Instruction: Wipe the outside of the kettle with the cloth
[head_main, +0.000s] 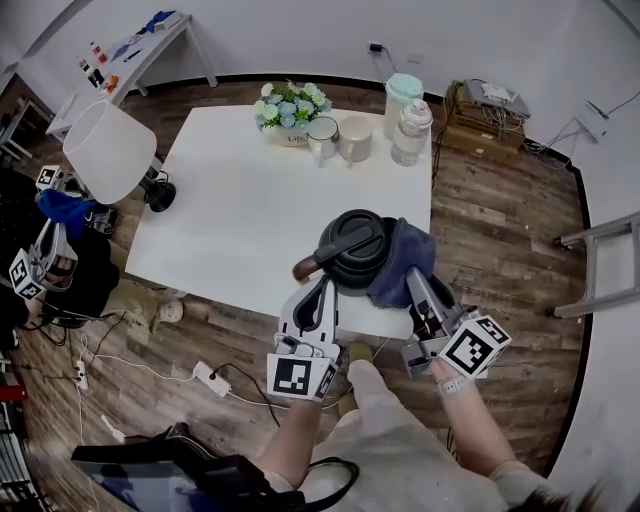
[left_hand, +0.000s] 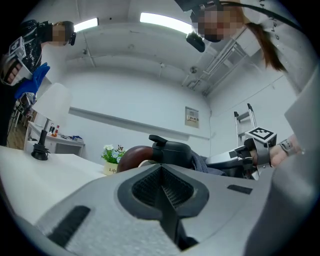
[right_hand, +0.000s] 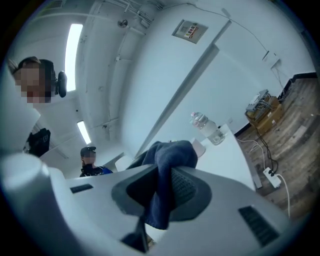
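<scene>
Head view shows right claw (head_main: 413, 284) clamping crumpled blue cloth (head_main: 400, 262) against black kettle (head_main: 352, 250); left claw (head_main: 322, 291) closed.

The black kettle (head_main: 352, 250), brown-handled, stands upright near the front edge of the table (head_main: 230, 200), and the dark blue cloth (head_main: 400, 262) hangs against its right side, pinched in the right gripper (head_main: 418, 290).

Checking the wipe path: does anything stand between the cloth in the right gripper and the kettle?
Nothing visible does. The cloth, clamped in the right gripper, lies against the kettle on its right side.
</scene>
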